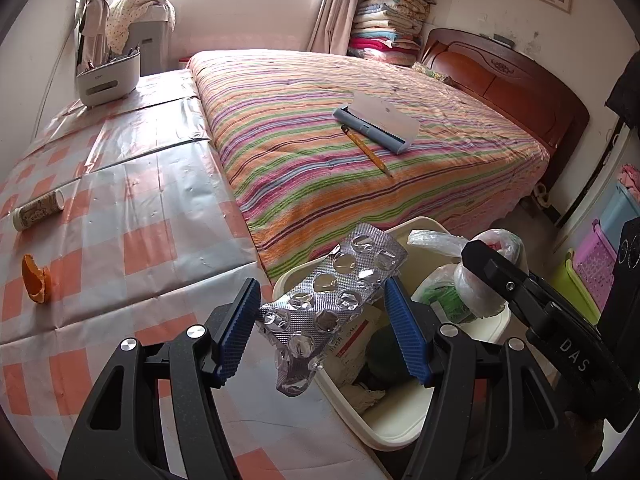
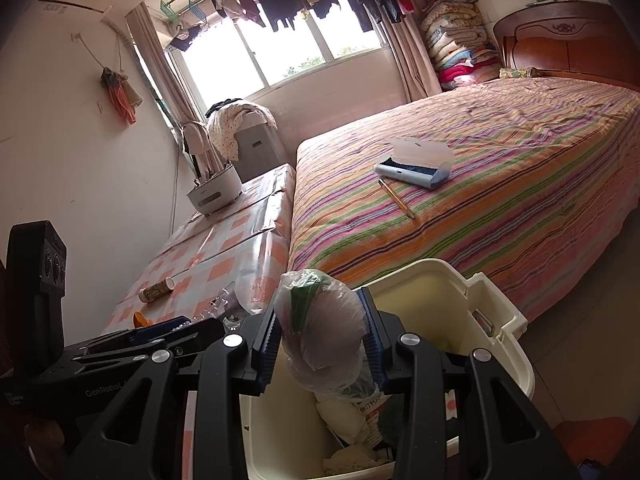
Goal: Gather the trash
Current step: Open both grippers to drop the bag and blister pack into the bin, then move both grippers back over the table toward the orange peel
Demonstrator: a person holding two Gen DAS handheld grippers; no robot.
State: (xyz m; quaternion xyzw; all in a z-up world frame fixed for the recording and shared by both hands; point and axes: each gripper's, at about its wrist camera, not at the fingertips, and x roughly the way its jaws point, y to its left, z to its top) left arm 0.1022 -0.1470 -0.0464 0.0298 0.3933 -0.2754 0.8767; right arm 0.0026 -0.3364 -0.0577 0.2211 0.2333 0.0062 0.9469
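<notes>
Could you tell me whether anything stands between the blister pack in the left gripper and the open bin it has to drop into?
Nothing visible blocks it. The empty blister pack, gripped by the left gripper, already hangs across the near rim of the cream bin, whose mouth is open. The right gripper holds a plastic bag above the bin, off to the side.

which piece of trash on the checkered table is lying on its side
The small cylindrical bottle lies on its side; the orange peel, nearer the camera, is just a curled scrap.
</notes>
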